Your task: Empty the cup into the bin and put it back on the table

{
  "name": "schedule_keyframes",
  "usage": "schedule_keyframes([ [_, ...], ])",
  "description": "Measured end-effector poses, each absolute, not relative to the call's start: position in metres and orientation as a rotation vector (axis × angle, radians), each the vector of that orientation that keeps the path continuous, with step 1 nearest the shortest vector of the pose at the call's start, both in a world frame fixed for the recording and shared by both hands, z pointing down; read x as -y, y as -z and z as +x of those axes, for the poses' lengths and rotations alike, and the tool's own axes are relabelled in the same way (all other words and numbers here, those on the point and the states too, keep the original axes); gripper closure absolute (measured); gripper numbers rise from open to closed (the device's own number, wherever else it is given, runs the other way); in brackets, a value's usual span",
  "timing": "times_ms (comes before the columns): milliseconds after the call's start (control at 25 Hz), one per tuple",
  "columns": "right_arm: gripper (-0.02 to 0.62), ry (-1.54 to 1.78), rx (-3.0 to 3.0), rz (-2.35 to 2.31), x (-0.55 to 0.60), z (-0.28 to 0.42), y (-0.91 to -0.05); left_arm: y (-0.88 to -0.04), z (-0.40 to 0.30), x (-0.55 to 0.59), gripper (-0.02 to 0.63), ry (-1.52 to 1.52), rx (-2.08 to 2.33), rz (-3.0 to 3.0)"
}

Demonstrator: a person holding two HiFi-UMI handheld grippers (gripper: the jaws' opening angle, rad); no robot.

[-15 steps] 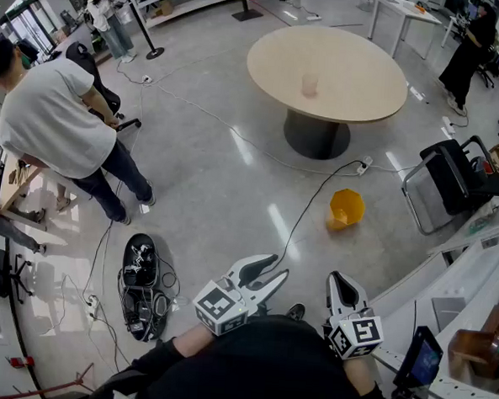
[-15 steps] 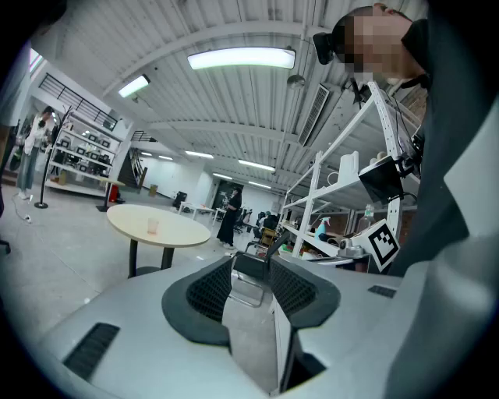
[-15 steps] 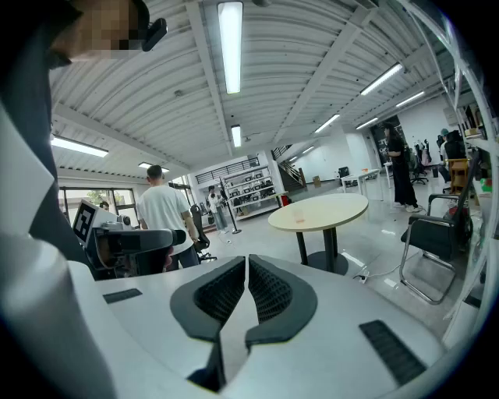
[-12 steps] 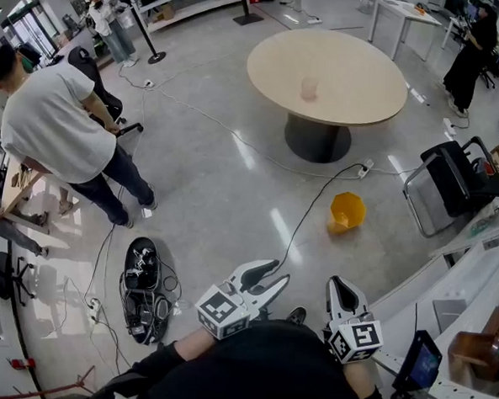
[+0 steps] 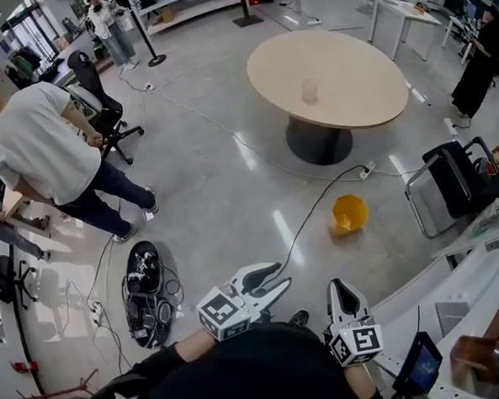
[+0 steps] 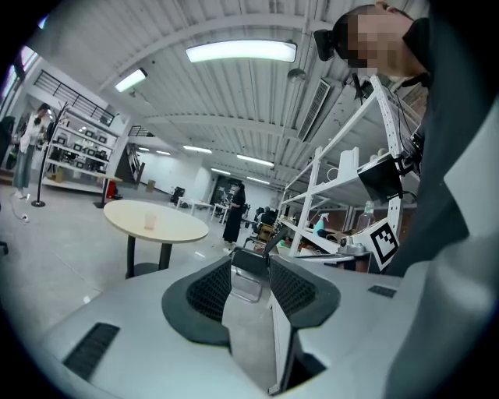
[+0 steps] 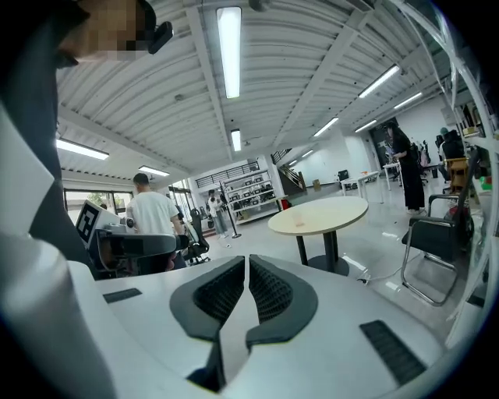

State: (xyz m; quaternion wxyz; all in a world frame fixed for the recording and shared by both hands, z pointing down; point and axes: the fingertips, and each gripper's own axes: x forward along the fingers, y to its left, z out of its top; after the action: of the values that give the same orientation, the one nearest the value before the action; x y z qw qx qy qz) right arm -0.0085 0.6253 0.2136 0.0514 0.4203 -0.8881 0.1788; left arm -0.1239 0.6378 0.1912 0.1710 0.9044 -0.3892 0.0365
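A small translucent cup (image 5: 309, 90) stands upright near the middle of the round beige table (image 5: 365, 109), far ahead of both grippers. The cup (image 6: 150, 222) also shows small in the left gripper view, and the cup (image 7: 298, 219) in the right gripper view. A yellow bin (image 5: 348, 213) sits on the grey floor between the table and me. My left gripper (image 5: 274, 276) is held low near my body, open with nothing between its jaws (image 6: 251, 265). My right gripper (image 5: 339, 286) is beside it, shut and empty (image 7: 246, 261).
A black cable (image 5: 307, 215) runs across the floor from a power strip (image 5: 363, 167) past the bin. A black chair (image 5: 449, 177) stands right of the bin, with benches along the right edge. A pile of cables (image 5: 142, 293) lies at the left. A person in a white shirt (image 5: 42, 148) bends near an office chair (image 5: 99, 101).
The person in the white shirt has moved left and bent lower, uncovering the office chair. Both grippers are nearly where they were.
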Motion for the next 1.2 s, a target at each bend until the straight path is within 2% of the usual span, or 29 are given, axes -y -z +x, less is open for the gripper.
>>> schedule_keyframes([
  [240, 0.566, -0.501, 2.706, 1.317, -0.601, -0.032, -0.206, -0.183, -0.152, -0.617, 0.452, -0.057, 1.09, 2.602],
  [440, 0.566, -0.46, 2.667, 1.339, -0.579, -0.062, -0.197, -0.175, -0.183, -0.604, 0.579, -0.057, 1.075, 2.677],
  [560, 0.566, -0.465, 2.64, 1.361, -0.572, -0.079, -0.194, -0.18, -0.196, -0.599, 0.583, -0.129, 1.032, 2.744],
  [840, 0.566, -0.472, 2.606, 1.381, -0.559, -0.113, -0.202, -0.184, -0.236, -0.577, 0.581, -0.035, 1.021, 2.69],
  [1200, 0.566, -0.426, 2.599, 1.359, -0.503, -0.131, -0.21, -0.215, -0.262, -0.52, 0.58, -0.118, 1.141, 2.578],
])
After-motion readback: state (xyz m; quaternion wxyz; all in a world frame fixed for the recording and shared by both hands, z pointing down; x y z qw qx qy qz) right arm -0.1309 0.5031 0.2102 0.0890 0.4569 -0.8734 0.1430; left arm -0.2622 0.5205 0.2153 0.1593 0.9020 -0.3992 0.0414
